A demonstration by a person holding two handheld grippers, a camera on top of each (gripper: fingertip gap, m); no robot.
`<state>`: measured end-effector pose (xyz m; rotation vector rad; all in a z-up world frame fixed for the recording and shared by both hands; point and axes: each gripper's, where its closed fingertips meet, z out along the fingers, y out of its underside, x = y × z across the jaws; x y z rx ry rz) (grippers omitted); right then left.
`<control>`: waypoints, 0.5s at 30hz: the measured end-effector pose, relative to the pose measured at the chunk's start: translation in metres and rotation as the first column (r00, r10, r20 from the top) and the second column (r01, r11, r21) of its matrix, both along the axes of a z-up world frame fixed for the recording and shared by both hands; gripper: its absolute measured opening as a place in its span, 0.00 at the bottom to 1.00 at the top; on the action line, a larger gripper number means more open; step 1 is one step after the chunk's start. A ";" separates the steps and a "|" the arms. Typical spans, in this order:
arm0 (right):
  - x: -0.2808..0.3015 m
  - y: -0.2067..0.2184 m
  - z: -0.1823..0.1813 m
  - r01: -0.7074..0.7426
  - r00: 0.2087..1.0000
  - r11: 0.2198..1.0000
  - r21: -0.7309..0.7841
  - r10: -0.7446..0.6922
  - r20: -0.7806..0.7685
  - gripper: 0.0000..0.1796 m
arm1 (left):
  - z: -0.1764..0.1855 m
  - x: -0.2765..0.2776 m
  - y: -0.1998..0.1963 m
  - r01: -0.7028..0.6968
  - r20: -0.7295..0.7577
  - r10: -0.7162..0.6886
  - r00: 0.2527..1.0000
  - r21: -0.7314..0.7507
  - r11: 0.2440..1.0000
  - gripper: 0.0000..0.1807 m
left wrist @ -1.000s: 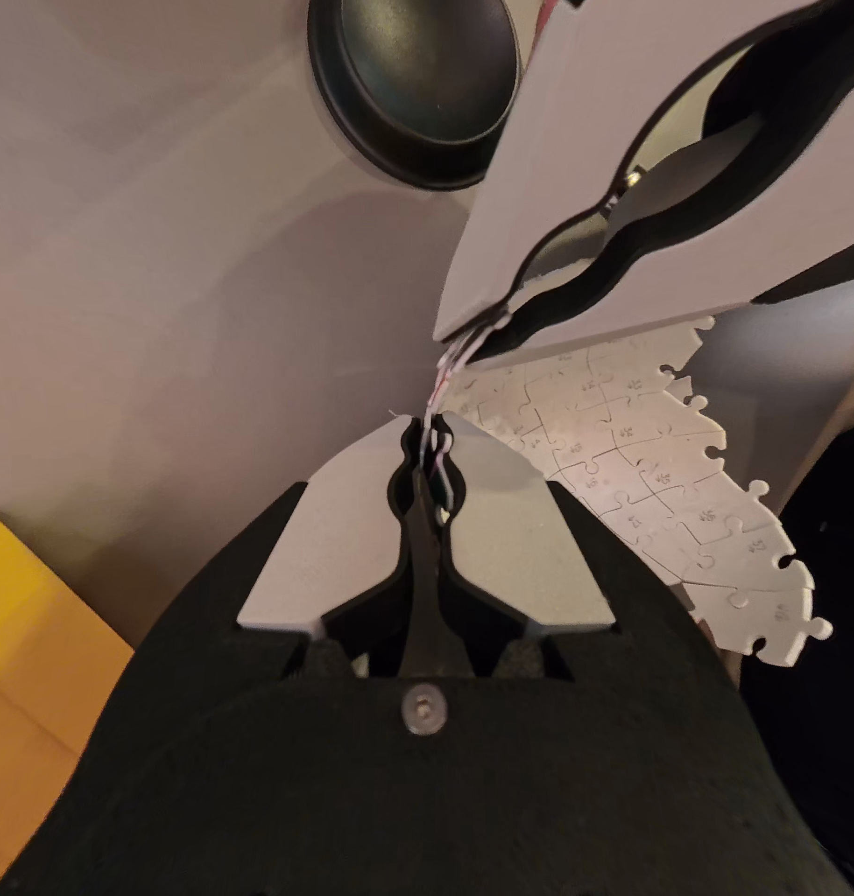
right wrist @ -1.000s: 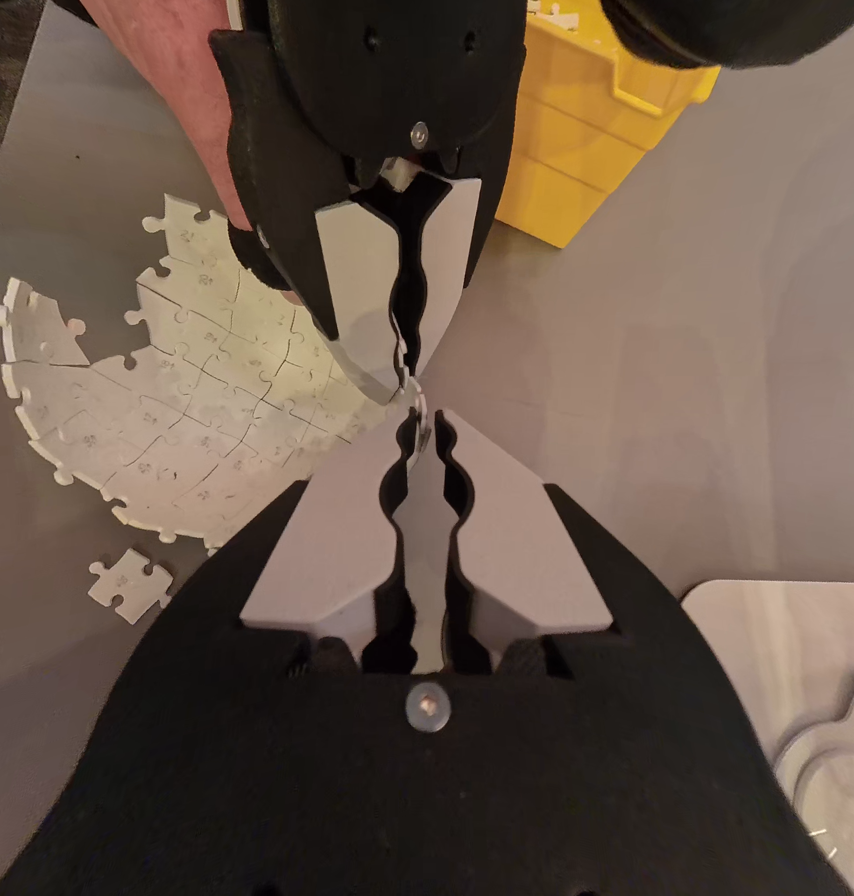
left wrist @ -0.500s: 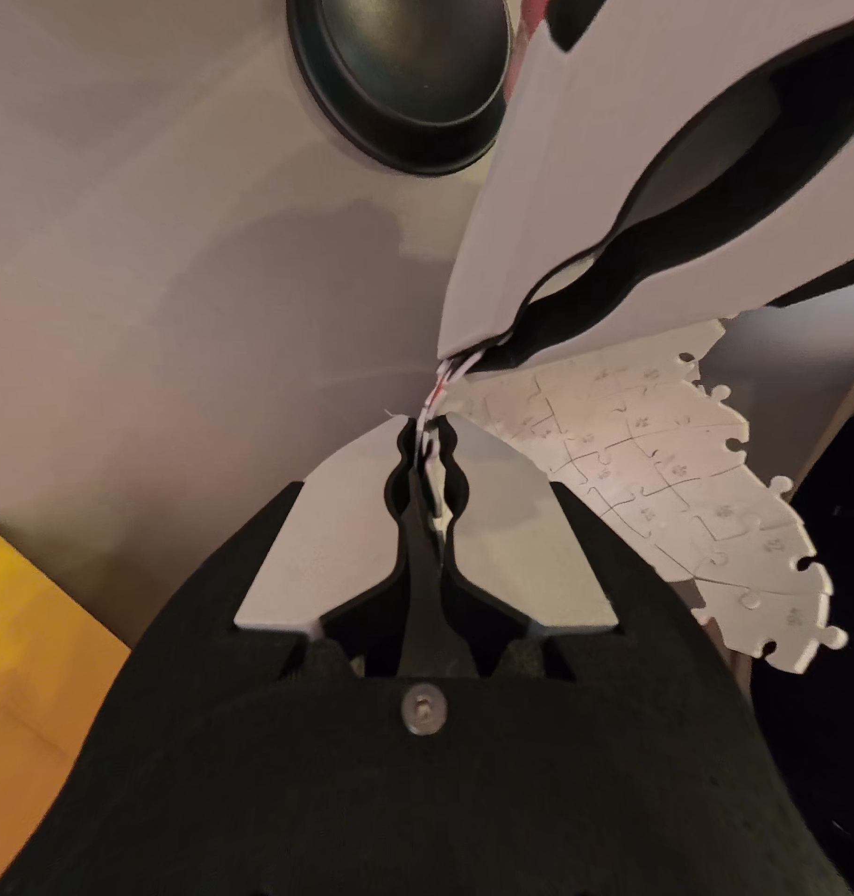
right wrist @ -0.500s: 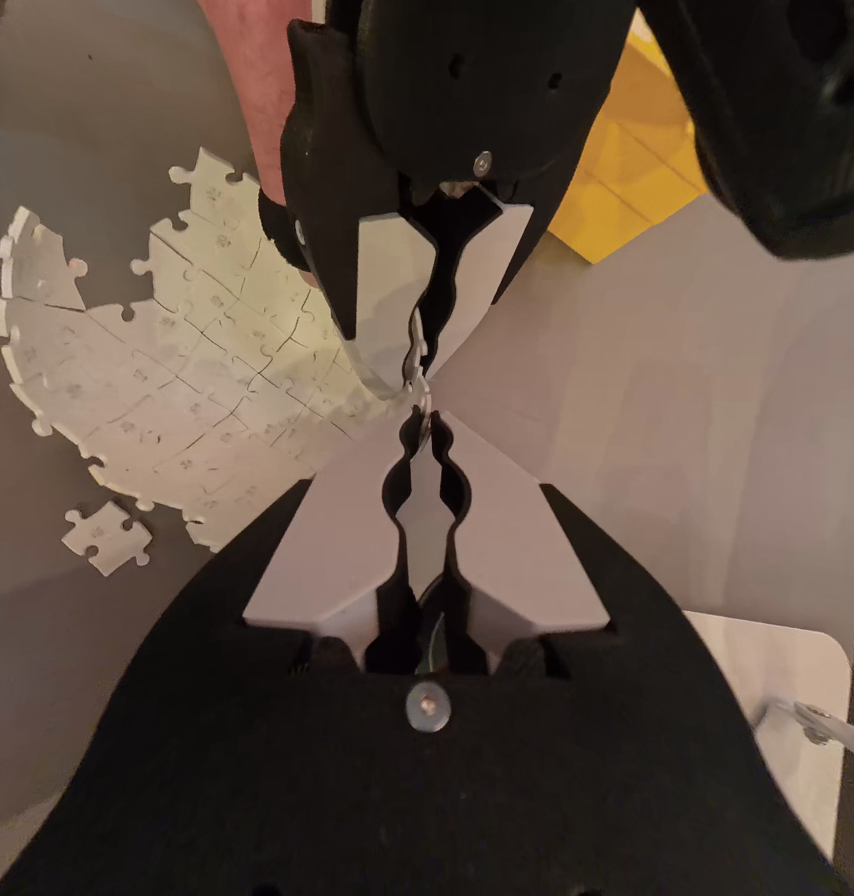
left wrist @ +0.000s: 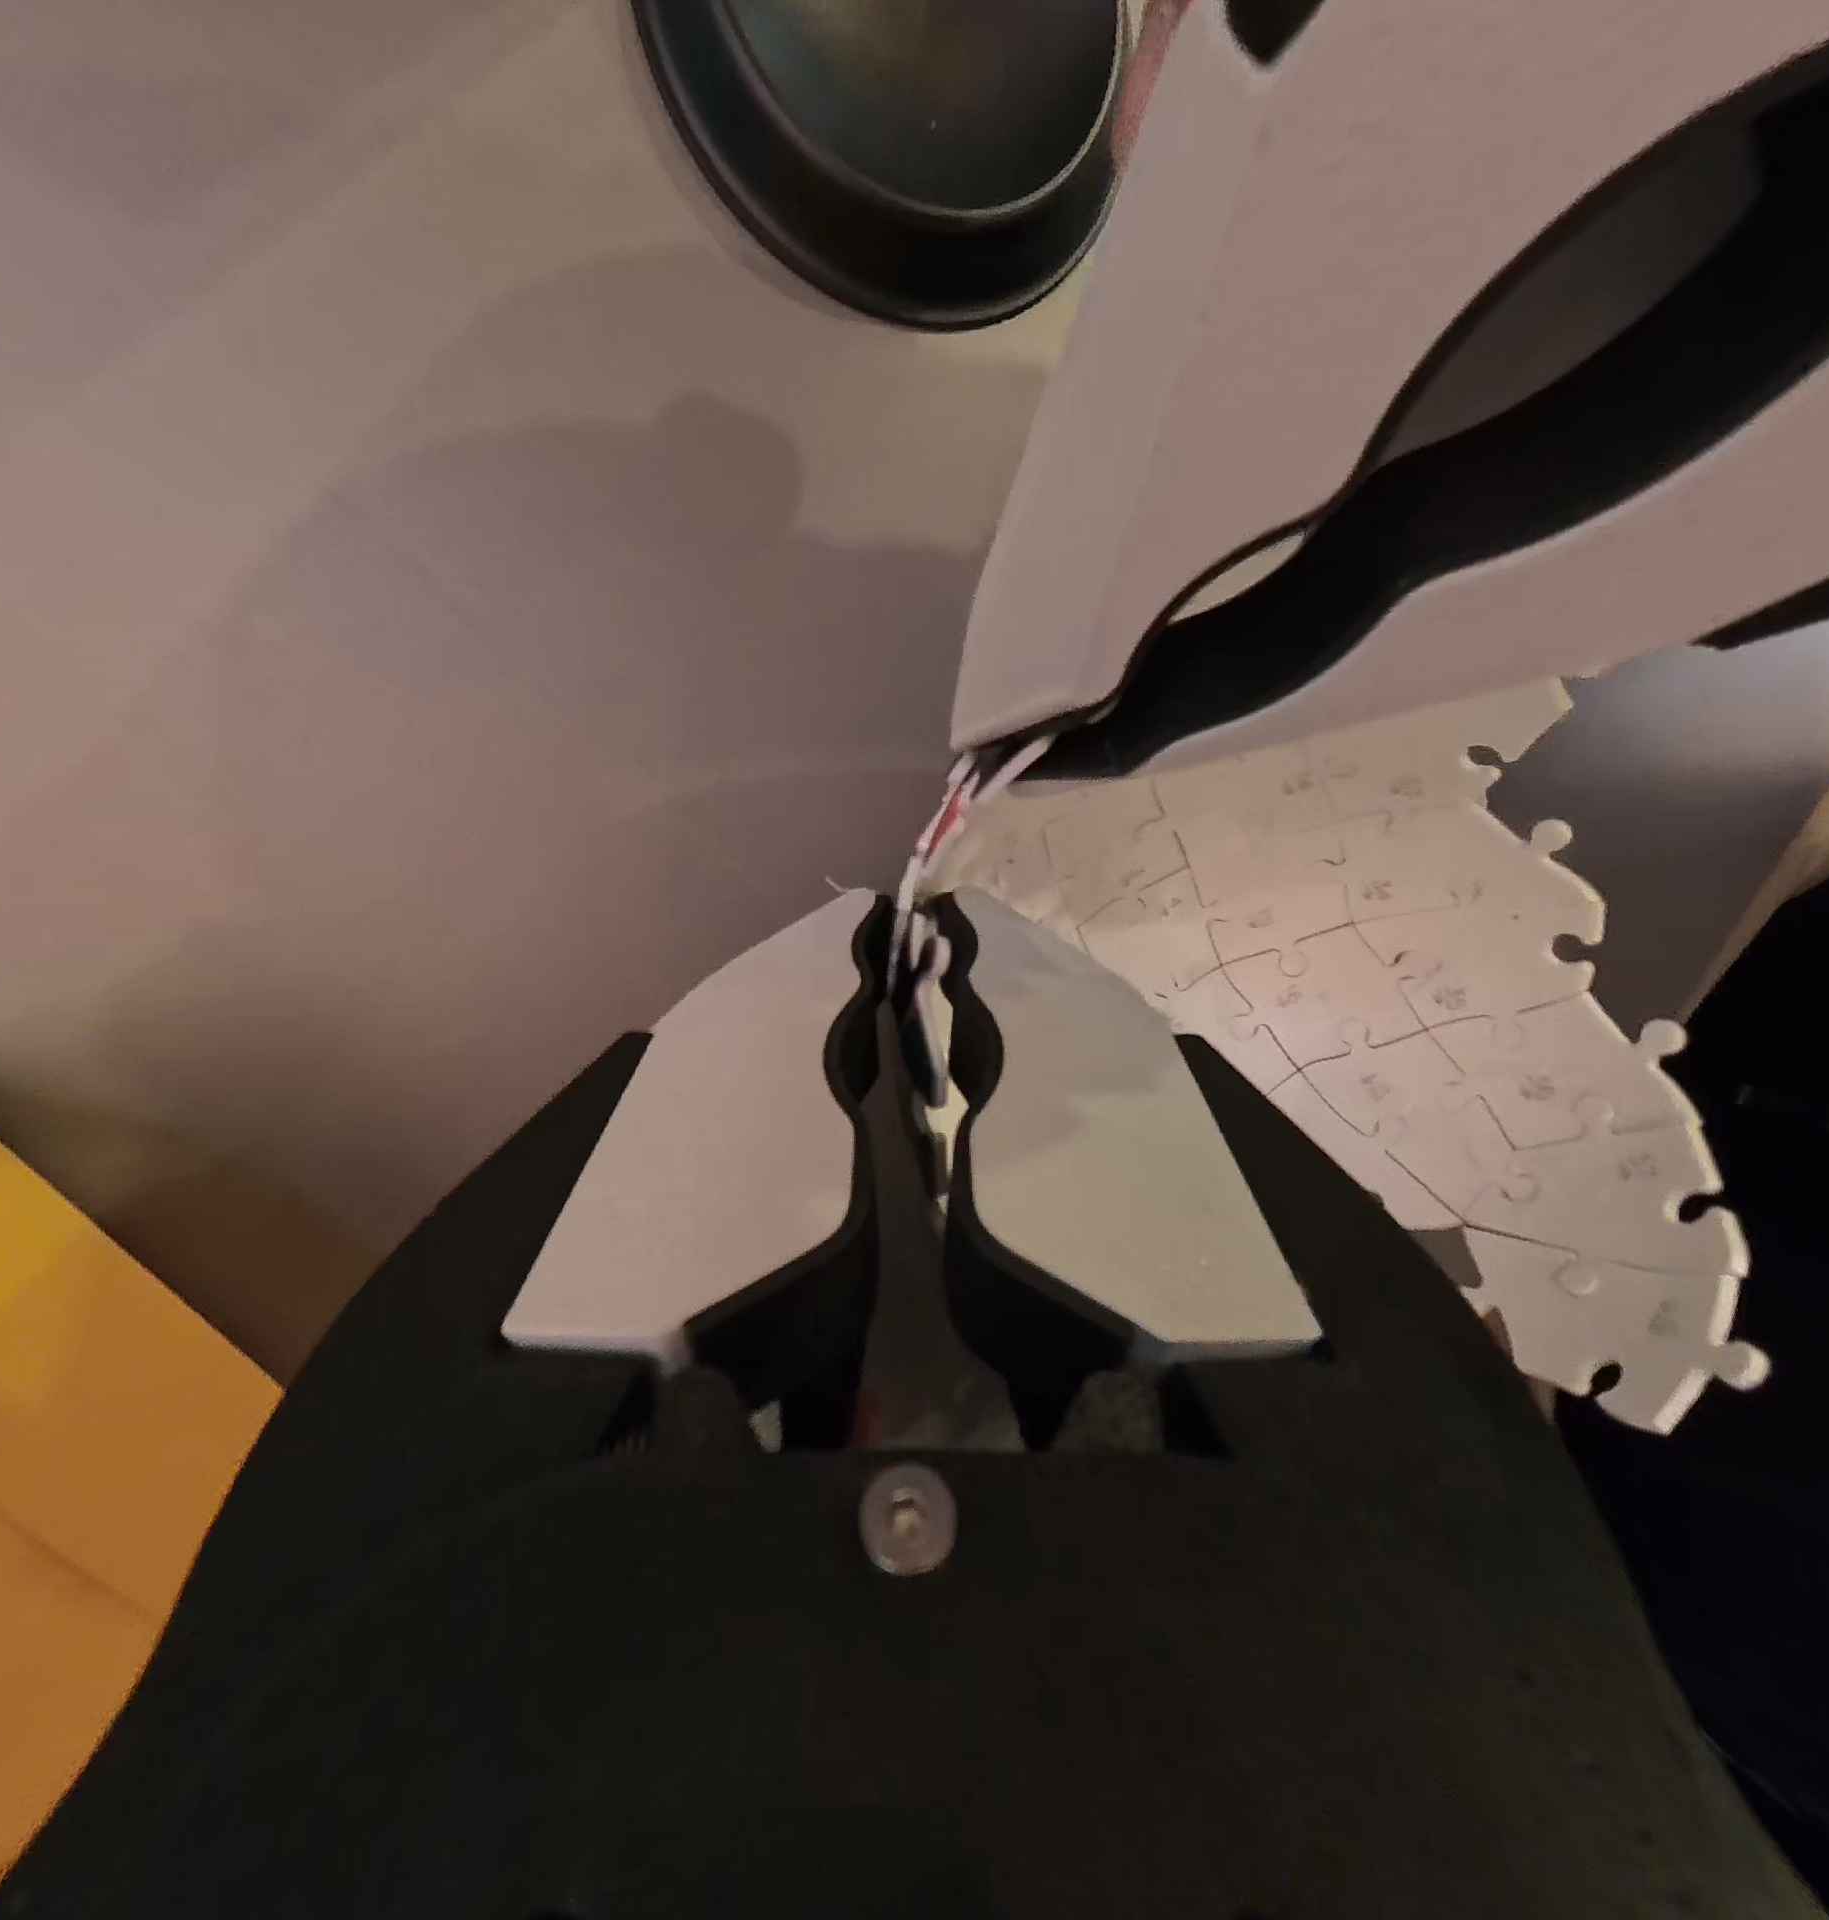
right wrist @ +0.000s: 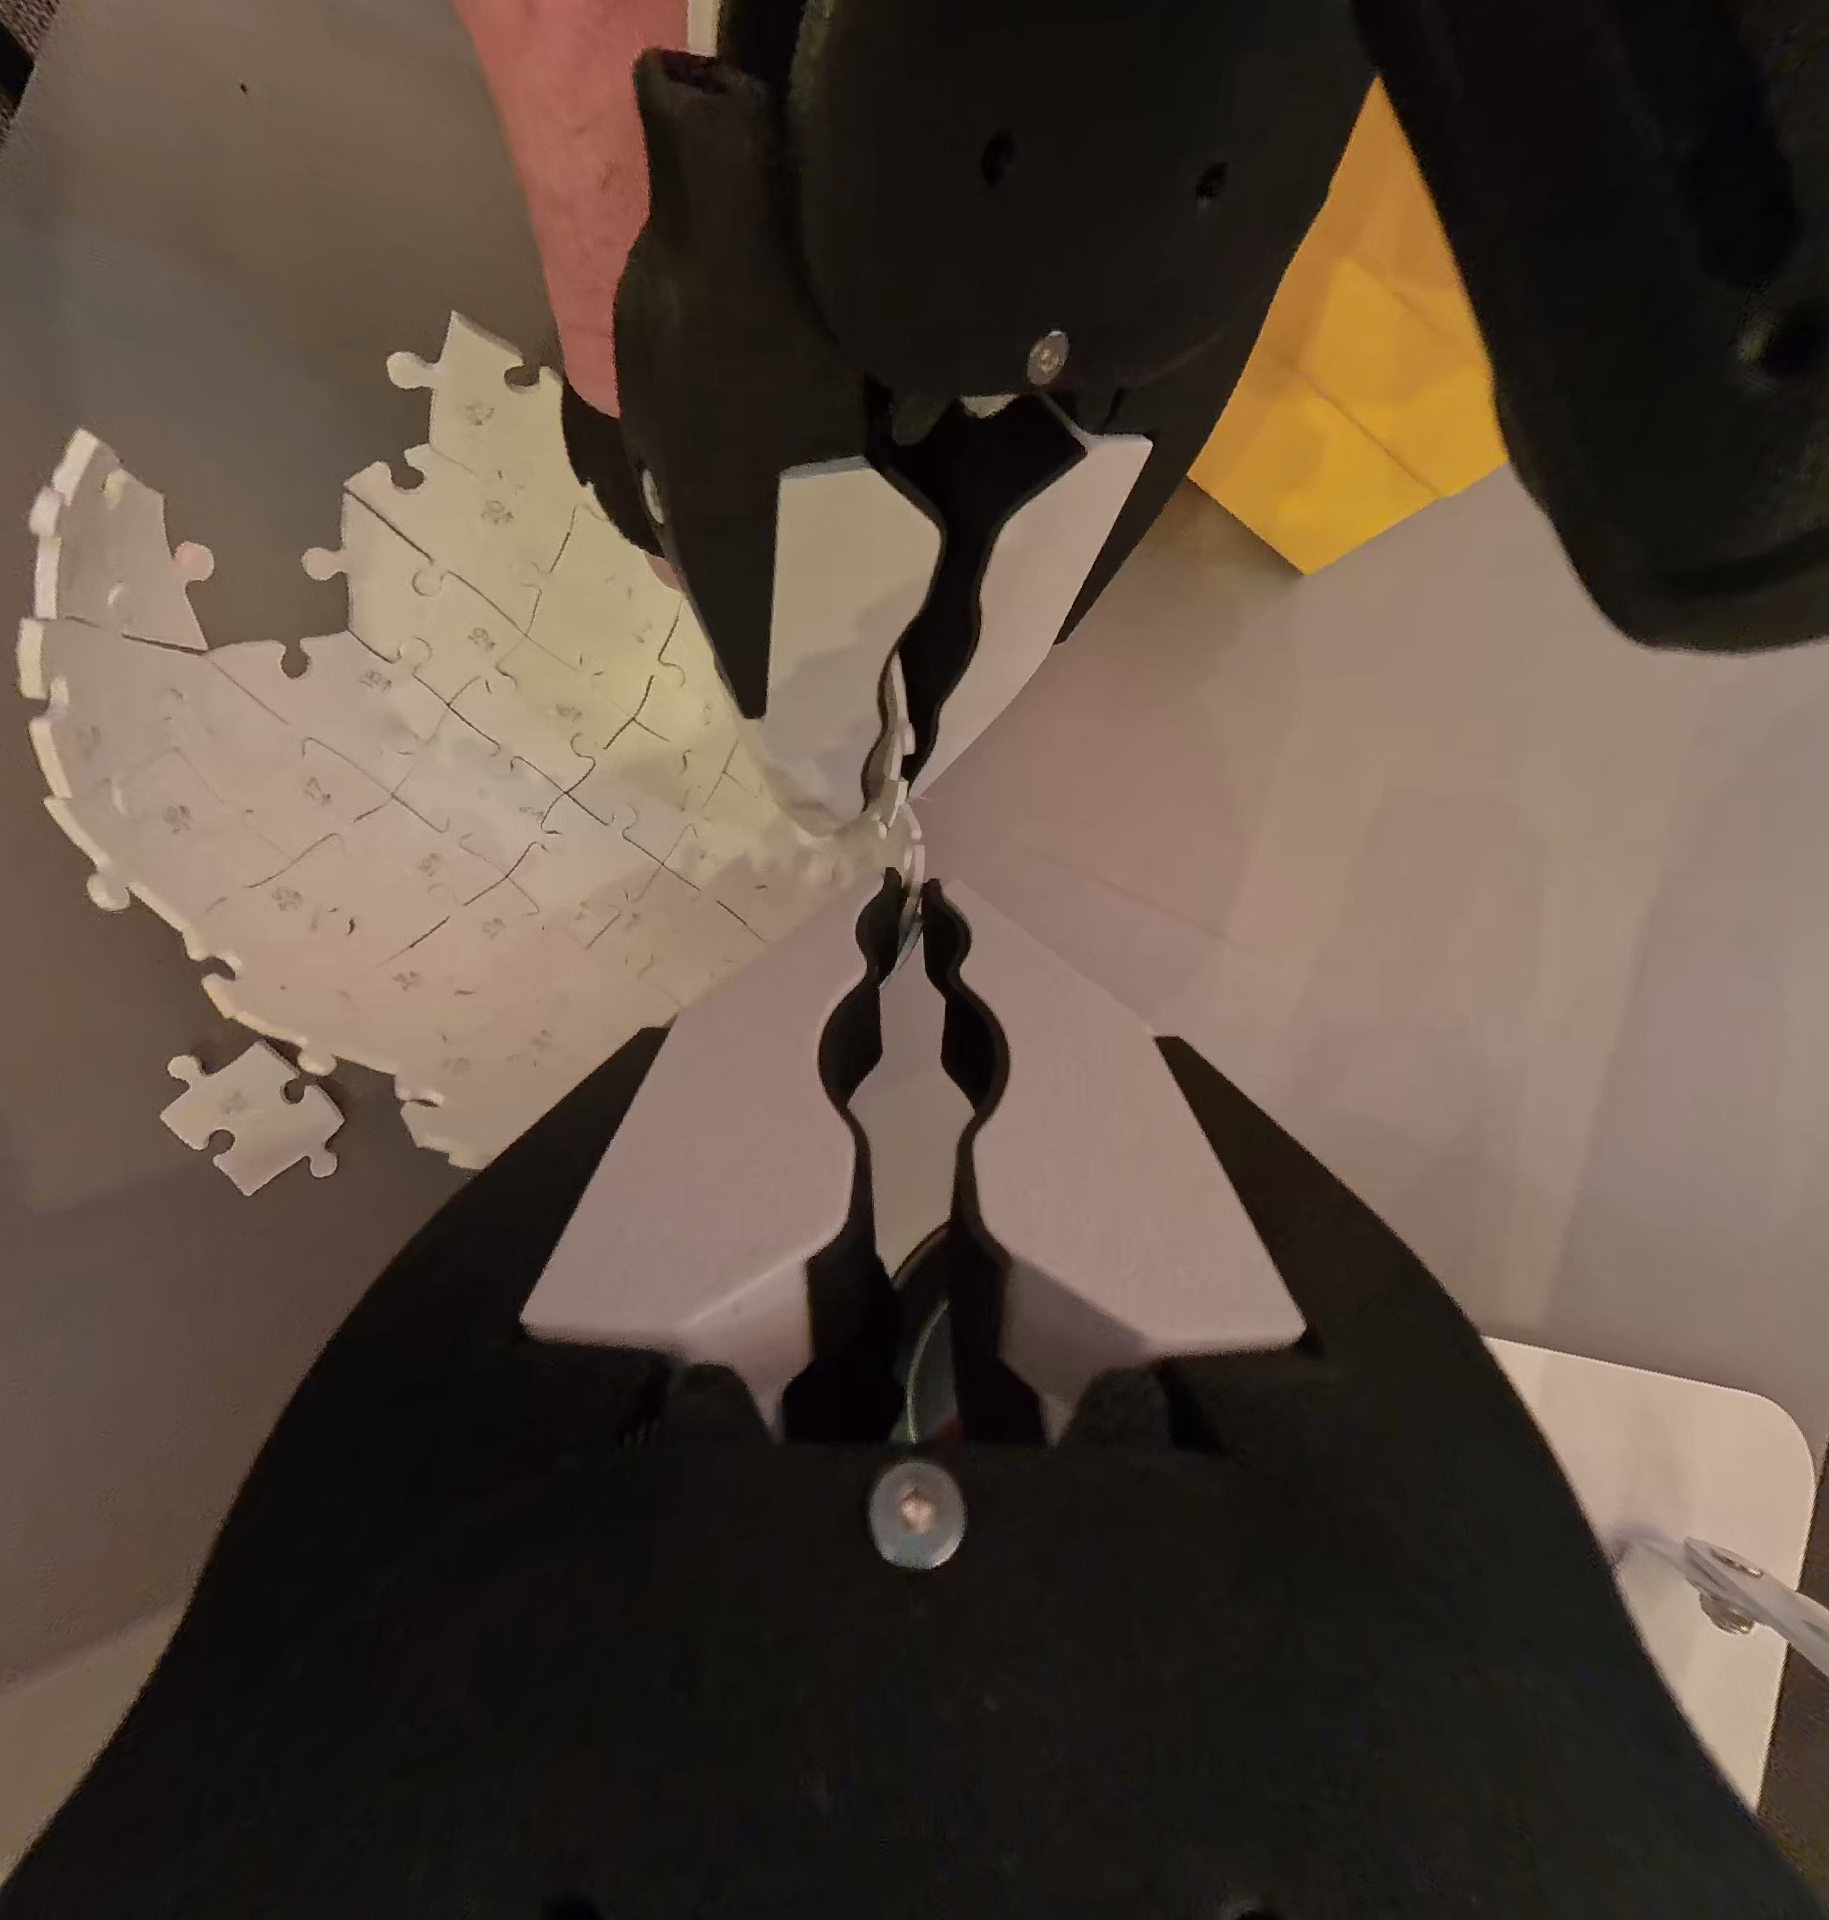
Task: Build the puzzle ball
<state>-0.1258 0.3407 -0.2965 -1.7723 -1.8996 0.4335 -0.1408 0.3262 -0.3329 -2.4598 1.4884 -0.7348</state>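
The partly built puzzle ball [right wrist: 422,810] is a curved white shell of joined pieces, with its inner side showing; it also shows in the left wrist view [left wrist: 1357,987]. My left gripper [left wrist: 915,914] is shut on the shell's rim, which I see edge-on between the fingers. My right gripper [right wrist: 910,894] is shut on the same rim right next to it, so the two sets of tips almost touch. In the right wrist view the left gripper [right wrist: 894,790] comes in from the top. In the left wrist view the right gripper [left wrist: 993,758] comes in from the upper right.
A loose white puzzle piece [right wrist: 250,1117] lies on the grey table [right wrist: 1409,883] below the shell. A yellow bin [right wrist: 1346,416] stands behind the left gripper and shows at the left wrist view's edge [left wrist: 58,1403]. A black round dish [left wrist: 889,135] and a white board [right wrist: 1616,1507] are nearby.
Both grippers stayed shut on the rim and tilted together. In the right wrist view the shell and loose piece shifted right and the yellow bin slid toward the right edge.
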 end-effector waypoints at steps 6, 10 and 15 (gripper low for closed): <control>0.001 -0.002 0.003 -0.042 0.999 0.999 0.025 0.042 0.018 0.01 | 0.002 0.002 -0.001 0.007 0.011 -0.007 1.000 -0.006 1.000 0.04; 0.001 -0.002 0.004 -0.061 0.998 0.997 0.053 0.059 0.038 0.01 | 0.002 0.002 -0.001 0.012 0.015 -0.011 1.000 -0.012 1.000 0.03; 0.002 -0.003 0.004 -0.086 0.994 0.994 0.073 0.081 0.072 0.01 | 0.003 0.004 -0.001 0.019 0.011 -0.019 1.000 -0.017 1.000 0.04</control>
